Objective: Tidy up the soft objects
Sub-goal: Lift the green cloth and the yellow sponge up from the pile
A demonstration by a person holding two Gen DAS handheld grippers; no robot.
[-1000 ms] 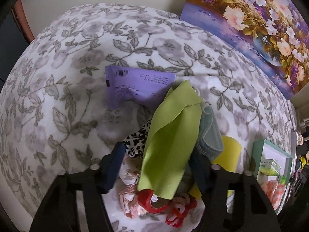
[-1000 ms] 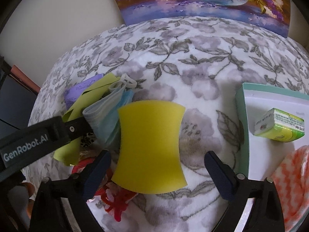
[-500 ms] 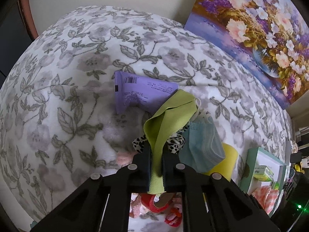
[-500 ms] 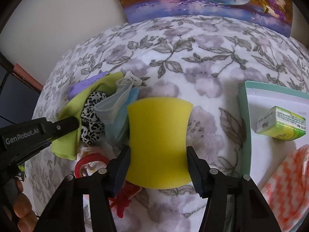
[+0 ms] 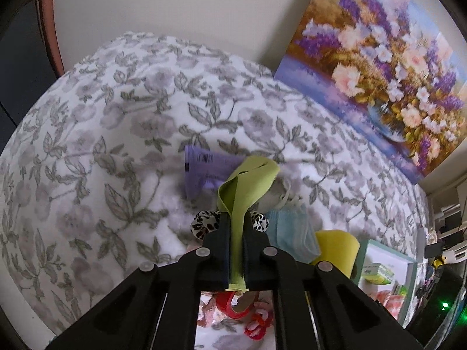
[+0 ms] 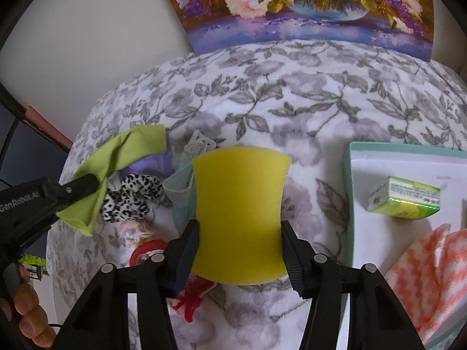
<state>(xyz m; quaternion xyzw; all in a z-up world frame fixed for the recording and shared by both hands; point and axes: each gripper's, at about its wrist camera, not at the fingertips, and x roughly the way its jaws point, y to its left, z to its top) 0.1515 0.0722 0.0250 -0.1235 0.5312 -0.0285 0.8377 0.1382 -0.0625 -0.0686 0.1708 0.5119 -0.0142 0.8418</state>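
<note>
My left gripper [image 5: 237, 227] is shut on a lime green cloth [image 5: 248, 183], which hangs lifted above the pile; the right wrist view shows the same cloth [image 6: 122, 154] pinched in that gripper [image 6: 97, 182]. A yellow sponge [image 6: 239, 213] sits squeezed between the pads of my right gripper [image 6: 239, 233], just over the floral blanket. Below the cloth lie a leopard-print scrunchie [image 6: 134, 194], a light blue face mask [image 5: 292, 233], a purple packet [image 5: 204, 172] and red and pink hair ties [image 5: 233, 309].
A teal tray [image 6: 348, 180] at the right holds a green tissue pack [image 6: 405, 201] and an orange-and-white cloth [image 6: 432, 274]. A flower painting [image 6: 306, 5] leans on the wall behind the floral blanket [image 5: 116, 145]. A person's fingers [image 6: 29, 312] show at the lower left.
My left gripper shut on the green cloth and lifted it off the pile, baring the scrunchie. My right gripper shut on the yellow sponge and stayed put.
</note>
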